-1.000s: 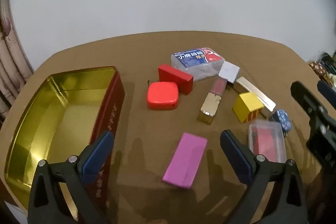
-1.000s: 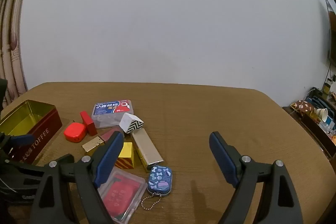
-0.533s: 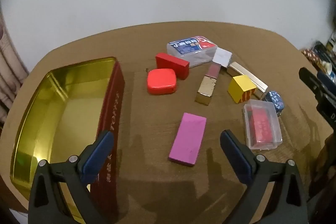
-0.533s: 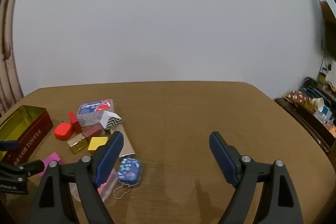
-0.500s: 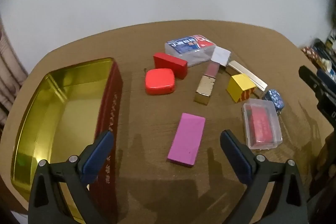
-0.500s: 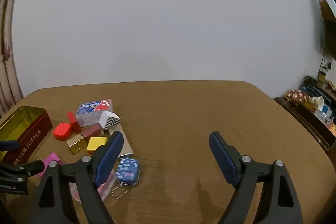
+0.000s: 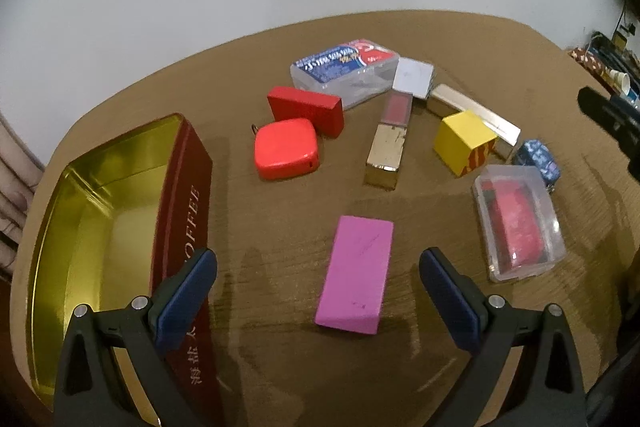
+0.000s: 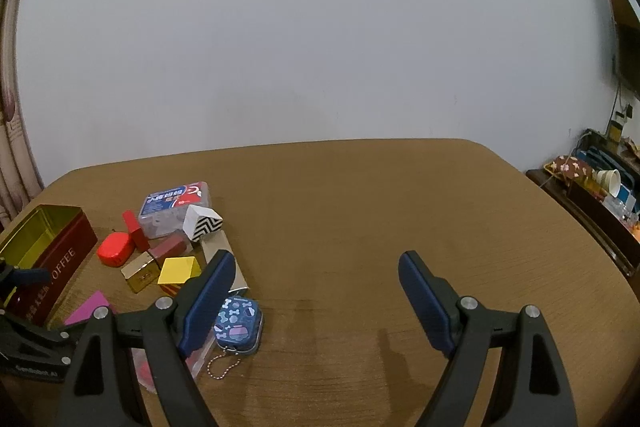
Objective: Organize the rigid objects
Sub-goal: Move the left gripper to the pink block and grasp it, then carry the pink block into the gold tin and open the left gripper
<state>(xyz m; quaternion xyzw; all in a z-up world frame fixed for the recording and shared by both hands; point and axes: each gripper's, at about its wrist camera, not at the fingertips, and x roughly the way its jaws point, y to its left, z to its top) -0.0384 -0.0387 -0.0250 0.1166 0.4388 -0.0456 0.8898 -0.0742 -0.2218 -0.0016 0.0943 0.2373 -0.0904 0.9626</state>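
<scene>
Lighting: even, moderate indoor light from overhead; wall [image 8: 320,47] renders flat grey-white, darkening toward the frame corners.
Shadows: soft, short, falling toward the lower frame; faint doubled shadows of the left gripper [image 7: 318,291] fingers on the brown table [image 7: 280,367], likewise under the right gripper [image 8: 314,291].
Glare: bright gold reflections inside the toffee tin [image 7: 100,227]; slight sheen on the clear plastic case [image 7: 520,223].
Distortion: strong fisheye bowing of table edges; black vignette at all corners.
Focus: centre sharp, lettering legible; far-right clutter [image 8: 592,179] soft.
</scene>
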